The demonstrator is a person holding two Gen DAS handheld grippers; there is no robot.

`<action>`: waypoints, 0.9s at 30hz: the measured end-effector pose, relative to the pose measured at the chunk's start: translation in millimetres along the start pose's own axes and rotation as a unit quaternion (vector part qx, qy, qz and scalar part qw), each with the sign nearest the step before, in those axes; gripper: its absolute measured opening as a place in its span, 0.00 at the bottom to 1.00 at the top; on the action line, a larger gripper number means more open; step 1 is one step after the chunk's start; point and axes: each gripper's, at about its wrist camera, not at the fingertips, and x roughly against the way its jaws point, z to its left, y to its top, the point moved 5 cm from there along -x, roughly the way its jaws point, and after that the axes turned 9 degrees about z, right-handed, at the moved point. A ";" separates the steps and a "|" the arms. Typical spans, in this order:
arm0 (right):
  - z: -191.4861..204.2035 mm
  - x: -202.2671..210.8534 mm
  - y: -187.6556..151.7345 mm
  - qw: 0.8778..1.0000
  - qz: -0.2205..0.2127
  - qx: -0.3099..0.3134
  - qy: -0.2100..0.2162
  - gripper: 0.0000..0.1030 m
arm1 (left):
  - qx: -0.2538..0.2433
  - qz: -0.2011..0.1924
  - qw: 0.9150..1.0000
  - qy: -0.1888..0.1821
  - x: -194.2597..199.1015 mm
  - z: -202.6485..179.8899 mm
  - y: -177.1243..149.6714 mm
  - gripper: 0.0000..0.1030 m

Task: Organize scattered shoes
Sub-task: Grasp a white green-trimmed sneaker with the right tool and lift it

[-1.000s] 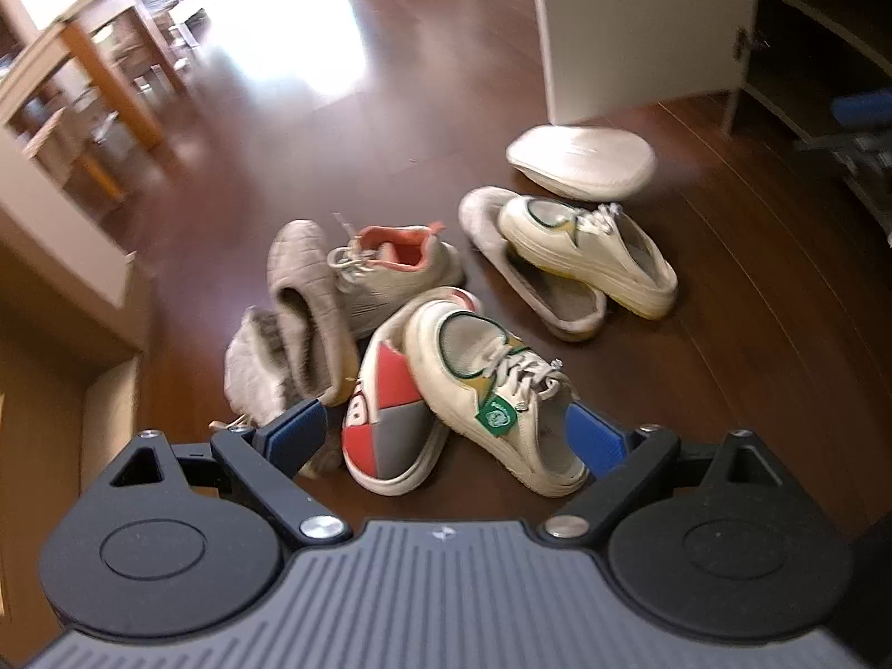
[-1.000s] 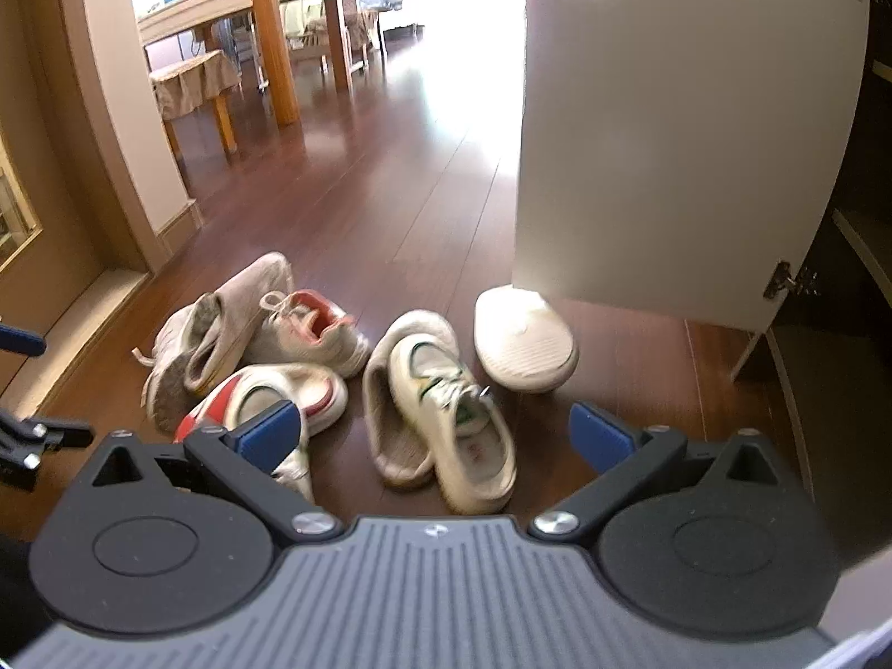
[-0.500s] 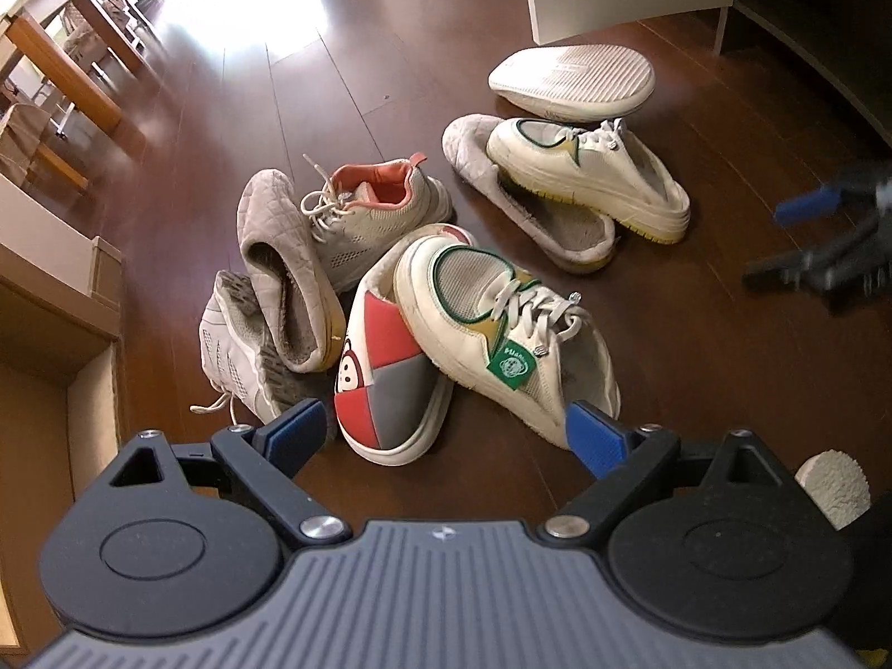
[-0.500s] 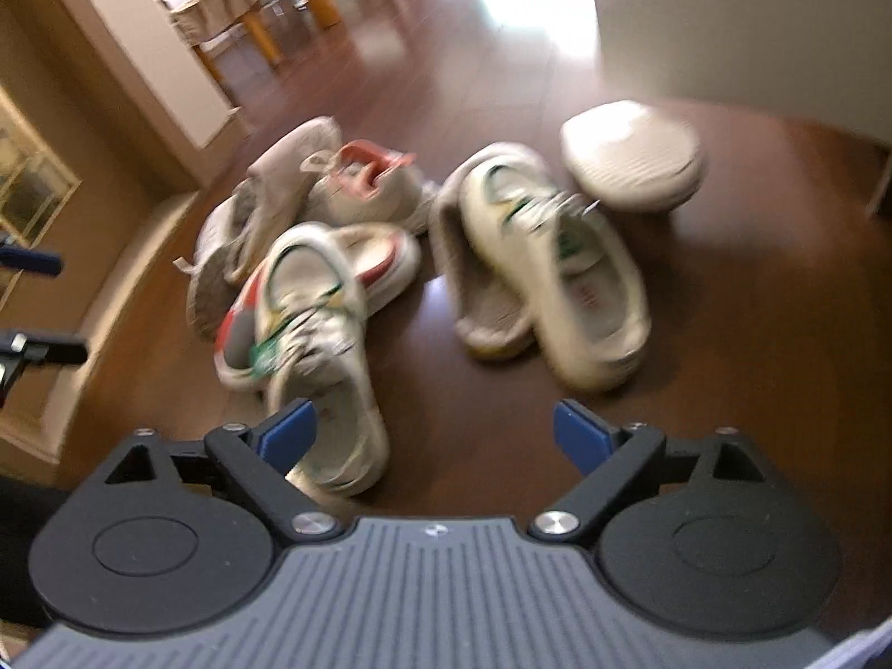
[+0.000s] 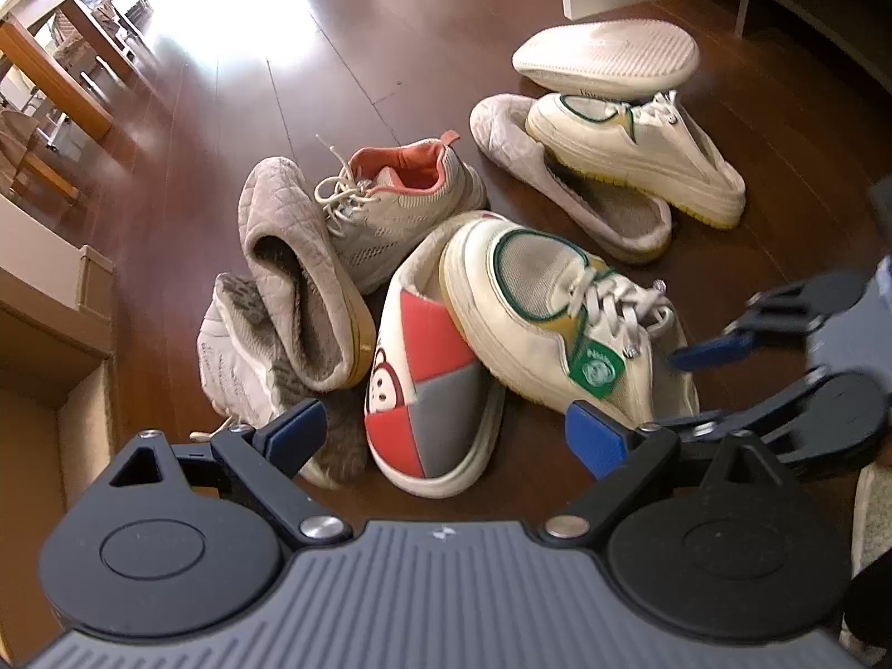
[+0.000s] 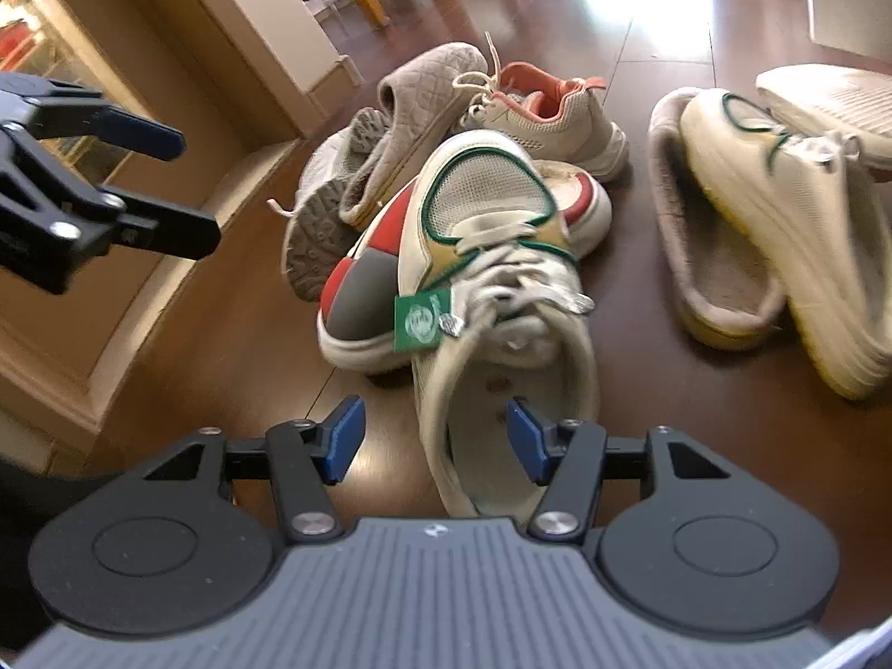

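- While we look through the left wrist view, our left gripper (image 5: 446,429) hangs with its jaws spread wide and nothing between them, above the near end of the heap on the wooden floor (image 5: 345,72).
- Just below it lies the red and grey slipper (image 5: 429,379), and resting across that slipper's right side is the white sneaker with green trim (image 5: 557,312), the one we judge to be the first to go.
- Left of them the quilted grey slipper (image 5: 301,273) leans on the mesh sneaker with coral lining (image 5: 401,206); toward the far right, the matching white sneaker (image 5: 641,150) sits on a beige slipper (image 5: 580,200), with an upturned white sole (image 5: 607,56) beyond.
- From the right edge our right gripper (image 5: 691,384) reaches to the heel of the green-trimmed sneaker.

- Through the right wrist view, the right gripper (image 6: 435,437) has its jaws closing, with the left wall of that sneaker's (image 6: 502,290) heel opening between the fingers (image 6: 345,437); we cannot see the pads pressing on it yet.
- We judge this shoe light, with a stiff rubber sole but a soft upper that will fold under a pinch, so the padded collar wall near the heel is the sensible hold.
- Loose laces and the dangling green tag (image 6: 421,320) could snag on the slipper beneath, so we would lift straight up.
- The left gripper (image 6: 189,189) shows at the left edge, open and well apart from the shoes.
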 end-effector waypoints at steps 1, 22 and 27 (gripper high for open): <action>0.1 -6.0 1.9 1.000 -0.002 -0.011 0.002 0.41 | 0.002 0.001 1.000 -0.001 -1.1 2.0 0.8 0.92; -98.5 112.8 -113.3 0.819 0.252 0.490 -0.156 0.10 | -0.160 0.040 0.985 -0.050 -25.3 -106.4 13.1 0.92; -154.4 183.9 -104.9 0.954 0.117 0.154 -0.230 0.55 | -0.279 -0.004 0.957 -0.081 -41.8 -180.3 24.2 0.92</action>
